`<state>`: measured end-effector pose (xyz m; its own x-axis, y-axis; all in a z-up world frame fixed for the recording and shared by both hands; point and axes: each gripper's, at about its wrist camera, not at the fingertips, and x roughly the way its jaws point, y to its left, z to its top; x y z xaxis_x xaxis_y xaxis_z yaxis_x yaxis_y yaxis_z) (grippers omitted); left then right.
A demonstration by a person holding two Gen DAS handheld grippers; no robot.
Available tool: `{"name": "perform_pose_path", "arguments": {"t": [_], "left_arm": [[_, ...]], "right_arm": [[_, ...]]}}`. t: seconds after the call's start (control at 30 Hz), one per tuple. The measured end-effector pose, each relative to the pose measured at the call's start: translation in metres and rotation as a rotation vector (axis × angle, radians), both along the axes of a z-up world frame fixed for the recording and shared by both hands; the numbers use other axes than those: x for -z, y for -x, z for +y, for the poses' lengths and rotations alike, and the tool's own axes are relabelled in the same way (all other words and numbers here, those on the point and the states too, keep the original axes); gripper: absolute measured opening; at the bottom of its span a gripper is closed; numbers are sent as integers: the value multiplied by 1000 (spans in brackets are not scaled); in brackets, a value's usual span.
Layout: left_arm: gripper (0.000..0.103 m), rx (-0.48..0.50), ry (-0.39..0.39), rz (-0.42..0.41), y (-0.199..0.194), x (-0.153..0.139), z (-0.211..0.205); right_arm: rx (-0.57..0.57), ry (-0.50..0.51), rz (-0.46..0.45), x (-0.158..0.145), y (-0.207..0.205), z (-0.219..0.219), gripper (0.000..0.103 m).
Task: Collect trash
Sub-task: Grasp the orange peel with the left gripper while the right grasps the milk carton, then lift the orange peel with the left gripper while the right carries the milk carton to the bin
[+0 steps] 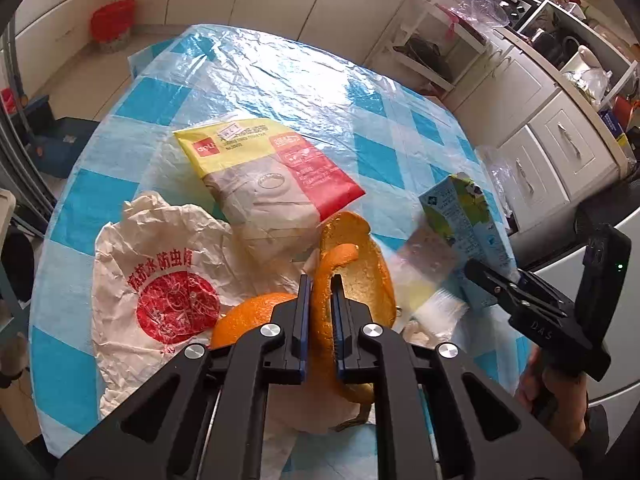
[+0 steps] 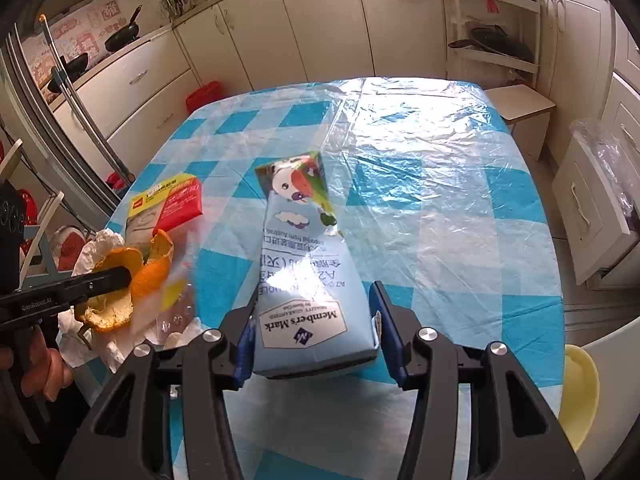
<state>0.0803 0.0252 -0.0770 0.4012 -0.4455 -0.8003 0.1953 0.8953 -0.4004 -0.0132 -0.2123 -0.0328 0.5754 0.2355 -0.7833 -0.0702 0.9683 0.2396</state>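
Checked table under clear plastic, filling mid-frame in both views, bare across the upper right, trash crowded at lower left

Crumpled paper bag with a red seal, lower left of the left view, lying flat and untouched, likely one of the next pieces to gather

Yellow-and-red packet just above it, centre-left, flat on the cloth, also not yet picked up

Milk carton dead centre in the right view, gable end pointing away, base toward the lens; right gripper clamped across its sides, pads pressed on the card, probably held low for a firm grip while carrying

Orange peel lower centre of the left view, curling upward; left gripper pinching a strip of it between nearly closed pads, the rest hanging free, apparently lifted off the cloth

Blurred clear wrapper beside the peel, lower left of the right view, too smeared to judge
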Motion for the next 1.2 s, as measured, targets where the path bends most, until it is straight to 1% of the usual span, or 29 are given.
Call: {"name": "perform_pose_path", "arguments": {"t": [0.07, 0.1, 0.17, 0.23, 0.33, 0.47, 0.63, 0.87, 1.03, 1.2], "left_arm": [[8, 6, 60, -37, 3, -11, 2], [8, 5, 88, -69, 6, -18, 4], [8, -11, 109, -106, 9, -27, 7], [8, -35, 81, -124, 10, -30, 9], [8, -51, 8, -119, 10, -25, 6], [8, -51, -17, -145, 12, -29, 2], [8, -66, -83, -195, 17, -36, -3], [8, -79, -93, -196, 17, -35, -5], [8, -81, -112, -222, 22, -39, -5], [8, -75, -174, -261, 27, -42, -12]], "right_arm": [[-8, -4, -18, -3, 2, 0, 49], [-7, -5, -30, -5, 4, -1, 49], [0, -11, -49, -9, 5, -5, 49], [4, -9, -56, -10, 7, -7, 49], [6, -3, -55, -10, 7, -9, 49], [16, -1, -57, -11, 11, -14, 49], [36, -17, -65, -13, 18, -24, 49], [20, -23, -74, -19, 22, -21, 49], [13, -15, -72, -21, 24, -21, 49], [23, -6, -70, -22, 29, -25, 49]]}}
